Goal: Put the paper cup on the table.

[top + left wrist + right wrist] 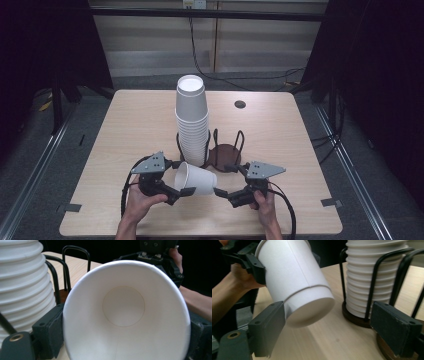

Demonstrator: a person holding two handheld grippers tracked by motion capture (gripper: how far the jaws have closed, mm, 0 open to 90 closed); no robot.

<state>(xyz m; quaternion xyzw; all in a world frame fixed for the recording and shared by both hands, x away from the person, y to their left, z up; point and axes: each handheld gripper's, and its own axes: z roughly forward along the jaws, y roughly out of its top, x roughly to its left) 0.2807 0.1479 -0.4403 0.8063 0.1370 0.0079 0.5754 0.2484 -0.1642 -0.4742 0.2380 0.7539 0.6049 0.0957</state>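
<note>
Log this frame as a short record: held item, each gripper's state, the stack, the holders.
held item: single white paper cup, lying sideways above the table
left gripper: jaws shut on the cup near its rim
right gripper: jaws open, the cup's base between them, one pad beside it
cup stack: upside down in a black wire holder
second holder: empty, wooden base

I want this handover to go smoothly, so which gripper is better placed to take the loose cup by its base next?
The right gripper, probably. Its jaws stand open with the paper cup's base between them, one jaw close beside the base. The left gripper is clamped on the cup's rim end.
</note>
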